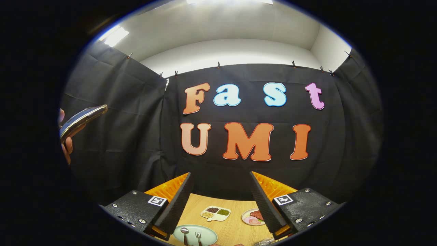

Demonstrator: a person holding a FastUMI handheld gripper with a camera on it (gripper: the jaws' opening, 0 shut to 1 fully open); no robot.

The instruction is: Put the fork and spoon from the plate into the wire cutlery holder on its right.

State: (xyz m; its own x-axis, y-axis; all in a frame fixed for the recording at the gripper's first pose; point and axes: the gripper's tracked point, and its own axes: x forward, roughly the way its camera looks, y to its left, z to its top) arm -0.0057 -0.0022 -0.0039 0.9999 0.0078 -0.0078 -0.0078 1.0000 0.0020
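My gripper (220,179) is held high above the wooden table (235,225), its fingers wide apart with nothing between them. Far below, between the fingers, a pale green plate (210,236) lies on the table. A spoon (184,234) and a fork (198,236) rest side by side on it, spoon on the left. To the right of the plate, by the right finger, a bit of the wire cutlery holder (265,242) shows, mostly hidden.
Beyond the plate lie a small divided tray (215,213) with three fillings and a picture card of meat (253,217), partly behind the right finger. A person's hand (67,145) holds a phone (82,120) up at the left, against the black cloth wall.
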